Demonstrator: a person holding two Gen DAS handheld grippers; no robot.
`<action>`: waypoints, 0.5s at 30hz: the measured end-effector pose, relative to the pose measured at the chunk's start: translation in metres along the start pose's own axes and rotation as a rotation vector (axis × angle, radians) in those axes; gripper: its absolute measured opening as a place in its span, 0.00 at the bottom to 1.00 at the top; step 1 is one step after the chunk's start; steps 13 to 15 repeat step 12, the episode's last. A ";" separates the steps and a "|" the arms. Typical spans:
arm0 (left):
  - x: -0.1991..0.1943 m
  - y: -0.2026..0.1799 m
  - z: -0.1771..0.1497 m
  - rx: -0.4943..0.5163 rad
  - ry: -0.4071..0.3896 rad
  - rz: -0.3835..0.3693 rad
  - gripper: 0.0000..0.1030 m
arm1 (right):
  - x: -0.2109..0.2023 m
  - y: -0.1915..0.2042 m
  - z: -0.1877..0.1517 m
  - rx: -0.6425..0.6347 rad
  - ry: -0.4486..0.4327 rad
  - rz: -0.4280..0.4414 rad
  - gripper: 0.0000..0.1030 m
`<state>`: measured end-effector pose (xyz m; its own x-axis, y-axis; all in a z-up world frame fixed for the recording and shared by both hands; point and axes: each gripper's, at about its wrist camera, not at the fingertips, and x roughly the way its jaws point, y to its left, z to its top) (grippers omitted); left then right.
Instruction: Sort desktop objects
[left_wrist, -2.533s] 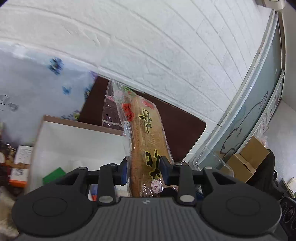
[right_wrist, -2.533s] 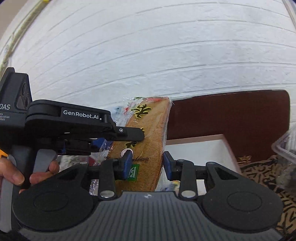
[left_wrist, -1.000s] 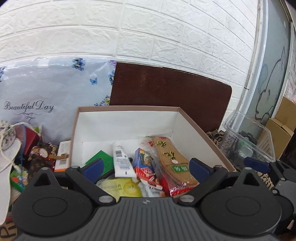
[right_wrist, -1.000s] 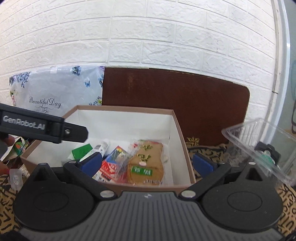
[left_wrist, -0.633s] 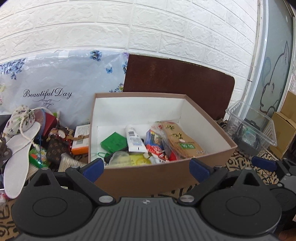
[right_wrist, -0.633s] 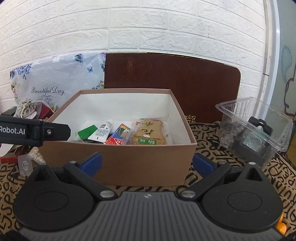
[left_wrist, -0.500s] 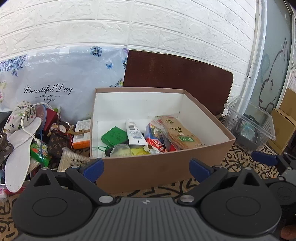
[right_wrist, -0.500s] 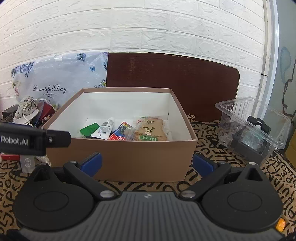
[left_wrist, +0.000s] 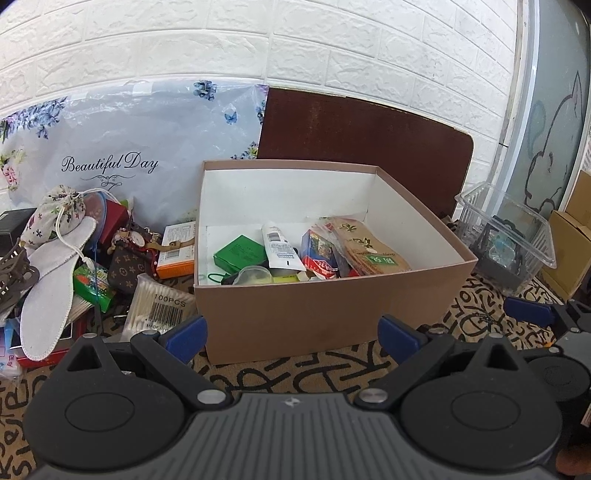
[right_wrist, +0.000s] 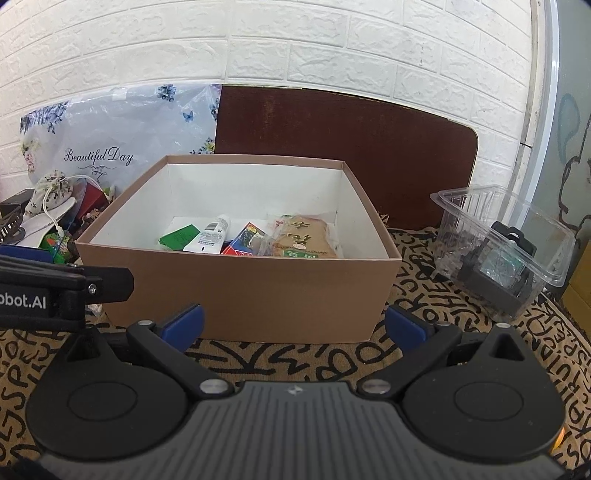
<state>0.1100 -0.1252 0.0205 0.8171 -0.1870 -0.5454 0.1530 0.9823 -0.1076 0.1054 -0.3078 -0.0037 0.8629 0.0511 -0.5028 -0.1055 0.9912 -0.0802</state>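
Observation:
A brown cardboard box (left_wrist: 295, 314) (right_wrist: 258, 291) stands on the patterned cloth. In it lie a tan snack packet (left_wrist: 373, 247) (right_wrist: 304, 236), a white tube (left_wrist: 277, 245) (right_wrist: 210, 236), a green box (left_wrist: 240, 253) and a red packet (left_wrist: 317, 254). My left gripper (left_wrist: 291, 338) is open and empty, just in front of the box. My right gripper (right_wrist: 293, 326) is open and empty, also in front of the box. The left gripper's body (right_wrist: 55, 291) shows at the left of the right wrist view.
A pile of loose items lies left of the box: cotton swabs (left_wrist: 159, 306), an insole (left_wrist: 48, 295), a brown wallet (left_wrist: 129, 266), a drawstring pouch (left_wrist: 59, 214). A clear plastic tub (left_wrist: 506, 236) (right_wrist: 506, 236) stands to the right. A brown board (left_wrist: 362, 140) leans on the wall.
Both grippers held the tan snack packet, let it go into the box and opened. Both have since drawn back from over the box to in front of it.

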 end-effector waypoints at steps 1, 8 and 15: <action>0.000 0.000 0.000 -0.001 0.002 0.001 0.99 | 0.001 0.000 0.000 0.001 0.003 0.001 0.98; 0.004 0.000 -0.001 -0.010 0.023 -0.037 0.99 | 0.004 0.001 0.000 0.001 0.009 0.001 0.98; 0.006 0.000 -0.002 -0.018 0.029 -0.052 0.99 | 0.007 0.003 -0.001 0.005 0.017 0.004 0.98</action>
